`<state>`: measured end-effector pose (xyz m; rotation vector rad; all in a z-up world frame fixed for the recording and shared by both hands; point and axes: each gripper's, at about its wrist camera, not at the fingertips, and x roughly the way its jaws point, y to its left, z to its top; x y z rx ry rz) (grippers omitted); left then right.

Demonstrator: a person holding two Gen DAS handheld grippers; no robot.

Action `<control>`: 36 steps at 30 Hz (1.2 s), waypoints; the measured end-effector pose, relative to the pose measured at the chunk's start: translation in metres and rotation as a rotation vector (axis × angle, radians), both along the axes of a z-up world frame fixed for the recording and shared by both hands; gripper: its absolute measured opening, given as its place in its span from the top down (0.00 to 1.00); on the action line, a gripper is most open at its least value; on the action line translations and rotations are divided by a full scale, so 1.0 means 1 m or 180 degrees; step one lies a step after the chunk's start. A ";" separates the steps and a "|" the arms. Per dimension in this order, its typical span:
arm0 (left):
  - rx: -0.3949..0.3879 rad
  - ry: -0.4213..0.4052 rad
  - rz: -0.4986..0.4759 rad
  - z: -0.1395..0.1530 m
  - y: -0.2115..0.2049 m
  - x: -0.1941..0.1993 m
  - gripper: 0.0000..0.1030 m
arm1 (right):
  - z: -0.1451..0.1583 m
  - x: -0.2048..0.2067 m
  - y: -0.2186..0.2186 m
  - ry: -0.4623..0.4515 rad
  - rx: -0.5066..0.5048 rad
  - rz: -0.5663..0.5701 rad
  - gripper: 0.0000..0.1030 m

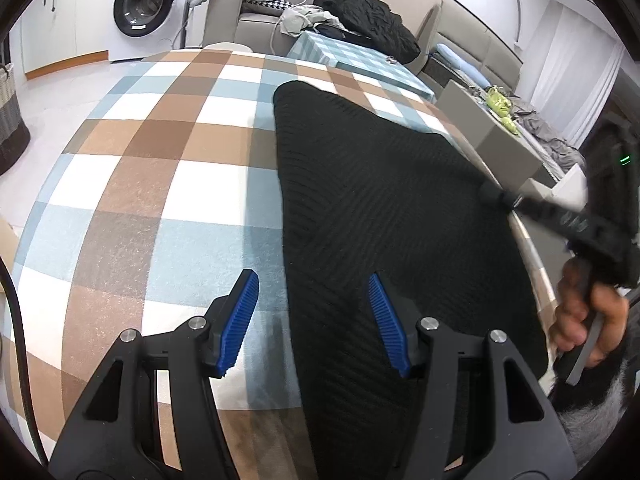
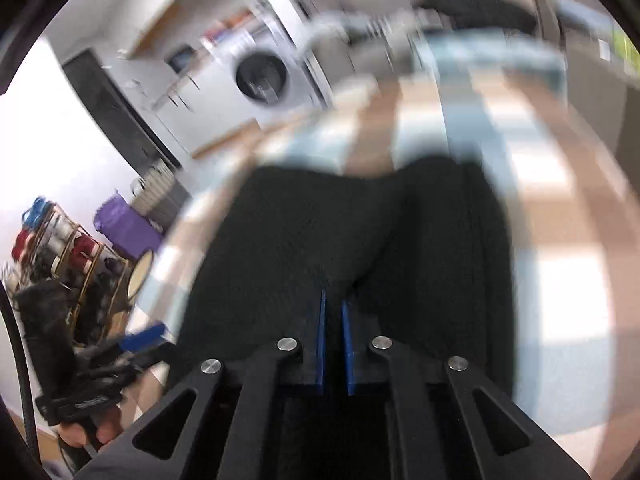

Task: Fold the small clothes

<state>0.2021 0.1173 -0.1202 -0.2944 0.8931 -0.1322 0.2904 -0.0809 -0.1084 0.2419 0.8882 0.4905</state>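
A black ribbed knit garment (image 1: 380, 216) lies on the checkered tablecloth (image 1: 160, 160). My left gripper (image 1: 314, 286) is open over the garment's left edge, one blue pad (image 1: 240, 320) above the cloth, the other above the knit. My right gripper (image 1: 490, 194) reaches in from the right at the garment's right edge. In the right wrist view, which is motion-blurred, my right gripper (image 2: 334, 300) is shut on a pinched fold of the black garment (image 2: 320, 232), lifted off the table. The left gripper (image 2: 140, 338) shows at lower left.
A washing machine (image 1: 144, 4) stands at the back left. A sofa with a black jacket (image 1: 368, 20) and loose clothes is behind the table. A grey box (image 1: 496, 136) sits to the right. A woven basket (image 1: 10, 112) is on the floor at left.
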 end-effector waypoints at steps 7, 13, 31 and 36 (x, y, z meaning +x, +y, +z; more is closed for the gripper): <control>0.0148 0.0088 -0.0129 -0.014 -0.017 0.010 0.39 | -0.028 0.023 0.004 0.0256 -0.0749 -0.0271 0.93; 0.0170 0.0106 -0.0139 -0.016 -0.017 0.002 0.39 | -0.026 0.003 -0.016 0.0308 -0.0391 -0.0272 0.77; 0.0315 0.0245 -0.0460 -0.024 -0.029 -0.057 0.39 | -0.016 -0.124 -0.039 -0.0057 0.0255 0.0289 0.95; 0.0272 0.0264 -0.0603 -0.017 -0.028 -0.075 0.39 | -0.045 -0.114 -0.049 0.0372 0.0318 0.0105 0.89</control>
